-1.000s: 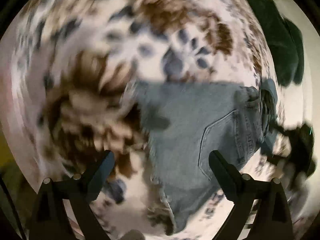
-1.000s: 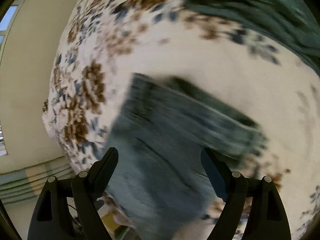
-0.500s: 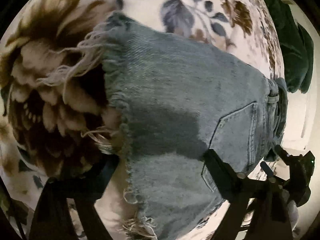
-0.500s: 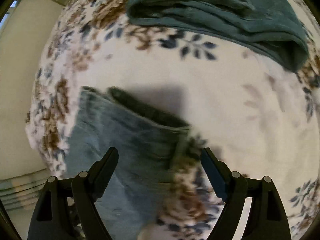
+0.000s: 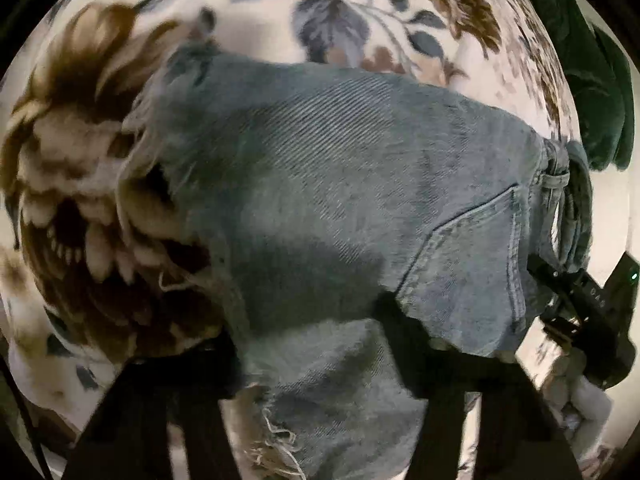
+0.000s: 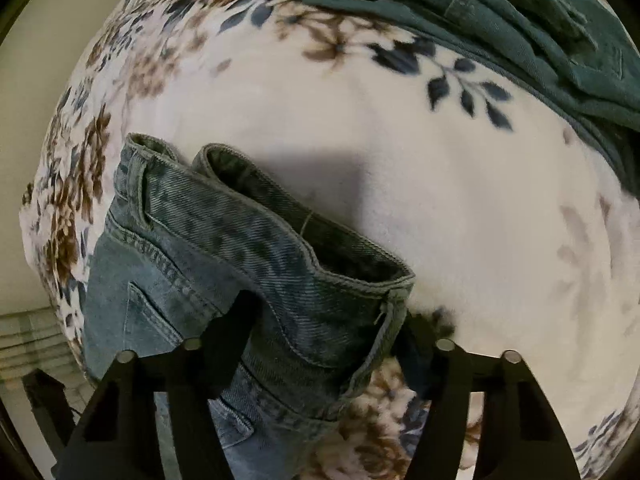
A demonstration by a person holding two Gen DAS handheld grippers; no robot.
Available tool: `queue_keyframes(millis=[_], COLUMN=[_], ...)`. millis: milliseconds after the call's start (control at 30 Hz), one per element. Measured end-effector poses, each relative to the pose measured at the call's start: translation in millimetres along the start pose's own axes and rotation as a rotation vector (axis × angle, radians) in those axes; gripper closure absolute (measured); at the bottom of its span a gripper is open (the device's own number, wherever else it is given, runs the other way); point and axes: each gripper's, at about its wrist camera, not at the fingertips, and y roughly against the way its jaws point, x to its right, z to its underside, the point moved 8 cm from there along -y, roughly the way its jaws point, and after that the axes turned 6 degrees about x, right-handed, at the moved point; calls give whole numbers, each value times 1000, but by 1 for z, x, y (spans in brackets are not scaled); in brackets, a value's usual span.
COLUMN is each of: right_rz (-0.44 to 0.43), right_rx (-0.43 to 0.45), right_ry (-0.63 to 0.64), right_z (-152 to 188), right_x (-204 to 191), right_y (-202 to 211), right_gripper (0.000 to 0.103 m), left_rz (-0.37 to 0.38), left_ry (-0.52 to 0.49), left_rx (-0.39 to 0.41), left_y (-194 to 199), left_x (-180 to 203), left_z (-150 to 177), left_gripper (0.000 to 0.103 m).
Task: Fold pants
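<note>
- Item: denim shorts [image 5: 360, 184], pale blue twill, lying on the floral blanket [image 6: 460, 220]. They look folded once lengthwise, back pocket [image 5: 472, 276] uppermost; this is our judgement from the doubled waistband.
- Leg hem [image 5: 160, 128]: cut raw, with long loose white threads. It lies at the left of the left wrist view, flat on the blanket.
- Waistband [image 6: 280, 240]: stitched double seam and belt loop, standing open in a soft curve with the darker inner face showing.
- Left tongs [image 5: 316, 356]: fingers apart, set low over the shorts near the frayed hem. We cannot tell whether either finger touches the cloth.
- Right tongs [image 6: 324, 344]: fingers apart, straddling the waistband end, one finger over the denim and the other at its edge over the blanket. Nothing is clamped.
- The right tongs also show in the left wrist view [image 5: 588, 304], at the waistband.
- Step in hand, as we judge it: both tongs placed at opposite ends, ready to take hold for the crosswise fold.
- Next move calls for: closing on every layer at each end, then carrying one end over to meet the other with edges aligned. Thick denim will hold a crease, but the open waistband may gape.
- Blanket: plush fleece, cream with brown blooms and blue leaves.
- Beyond: a dark green garment [image 6: 500, 24], folded, well apart.
</note>
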Motion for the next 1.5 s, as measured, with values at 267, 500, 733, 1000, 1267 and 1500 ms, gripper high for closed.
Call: queue_keyframes(millis=[267, 500, 733, 1000, 1267, 1500], right_rz=[10, -51, -73, -151, -223, -239], right_rx=[65, 64, -36, -85, -106, -104], right_ry=[-76, -281, -329, -303, -370, -367], right_z=[2, 56, 72, 77, 82, 80], right_x=[-2, 15, 16, 17, 18, 14], right_y=[39, 80, 38, 37, 21, 16], right_gripper=[71, 73, 50, 37, 37, 37], left_rz=[-10, 0, 34, 209, 359, 430], left_ry=[-160, -393, -253, 161, 507, 577], left_rx=[38, 78, -18, 19, -120, -112], left_y=[25, 48, 23, 52, 42, 23], left_x=[19, 56, 8, -49, -56, -19], left_z=[-14, -68, -78, -32, 44, 68], left_gripper=[97, 98, 90, 14, 14, 14])
